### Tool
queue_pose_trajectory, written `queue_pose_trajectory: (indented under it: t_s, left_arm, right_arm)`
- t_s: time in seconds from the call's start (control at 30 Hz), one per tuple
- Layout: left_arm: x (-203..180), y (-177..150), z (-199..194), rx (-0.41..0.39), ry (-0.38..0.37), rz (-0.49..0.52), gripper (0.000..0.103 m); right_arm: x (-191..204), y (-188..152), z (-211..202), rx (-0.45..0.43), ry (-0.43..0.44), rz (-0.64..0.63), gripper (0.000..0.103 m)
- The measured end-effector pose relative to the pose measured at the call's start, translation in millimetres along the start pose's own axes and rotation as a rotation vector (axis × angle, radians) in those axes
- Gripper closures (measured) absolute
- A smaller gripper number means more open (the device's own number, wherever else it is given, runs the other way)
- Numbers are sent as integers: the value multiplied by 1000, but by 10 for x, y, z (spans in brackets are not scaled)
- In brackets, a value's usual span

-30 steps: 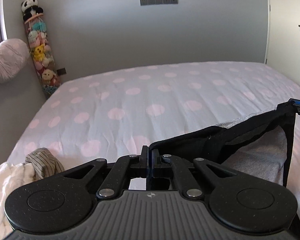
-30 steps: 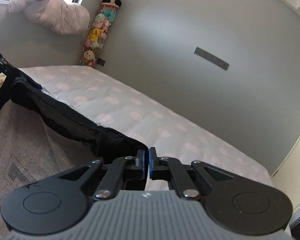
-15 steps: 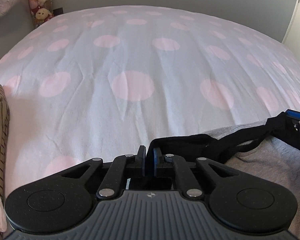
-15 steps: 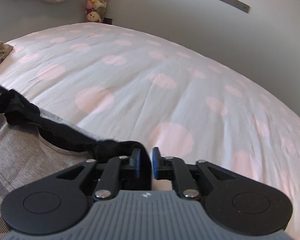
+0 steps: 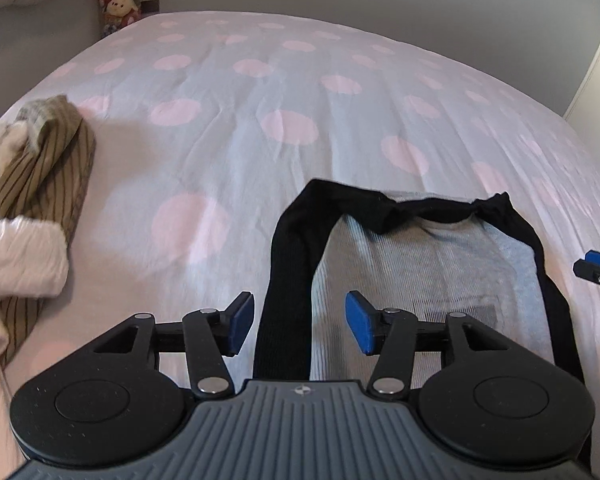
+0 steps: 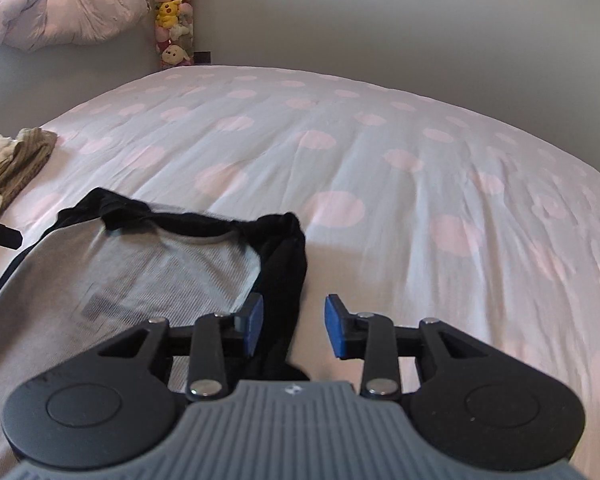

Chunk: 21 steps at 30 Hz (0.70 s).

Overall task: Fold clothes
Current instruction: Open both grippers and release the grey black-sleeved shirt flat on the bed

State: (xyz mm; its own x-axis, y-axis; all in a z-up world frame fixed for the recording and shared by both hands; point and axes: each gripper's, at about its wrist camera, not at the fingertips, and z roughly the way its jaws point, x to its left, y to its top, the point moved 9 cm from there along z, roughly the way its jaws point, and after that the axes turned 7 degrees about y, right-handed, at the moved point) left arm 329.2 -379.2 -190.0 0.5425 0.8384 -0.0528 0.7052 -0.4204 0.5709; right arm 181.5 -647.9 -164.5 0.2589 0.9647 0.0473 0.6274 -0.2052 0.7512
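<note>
Grey tee w/ black sleeves (image 5: 416, 264) lies flat on the bed (image 5: 260, 128), near the edge closest to both cams, neck end toward the far side. Black collar (image 5: 420, 210) is bunched and twisted across the top; faint print shows through the grey body. Left gripper (image 5: 300, 322) sits over the shirt's left black sleeve (image 5: 288, 280): jaws spread and opening, blue pads either side of the sleeve, not pressing it, so nothing pinched. Right gripper (image 6: 294, 326) likewise over the right black sleeve (image 6: 284, 280): jaws apart and opening, the sleeve strip running between the pads nearer the left one; whether that pad touches the fabric can't tell, but no grip. Each gripper's tip shows at the edge of the other's view, just beside the shirt's outer side. Bed cover is pale w/ pink dots, lightly creased. At the bed's left edge sits a heap of other clothes: striped brown garment (image 5: 48, 168) tangled w/ white fluffy piece (image 5: 16, 256), well apart from the tee. Past the bed's far left corner, a column of plush toys (image 6: 174, 12) stands against the grey wall (image 6: 340, 20), w/ a rolled pale duvet (image 6: 56, 14) on the ledge beside it.
</note>
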Motion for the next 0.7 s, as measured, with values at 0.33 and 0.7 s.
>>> queue_pose_trajectory:
  t_s: [0.33, 0.7]
  left_arm:
    - [161, -963, -723, -1, 55, -111, 54]
    - [194, -1332, -851, -50, 86, -92, 54]
  right_arm:
    - [501, -1058, -689, 106, 48, 115, 61]
    - [566, -1381, -734, 134, 14, 225, 98]
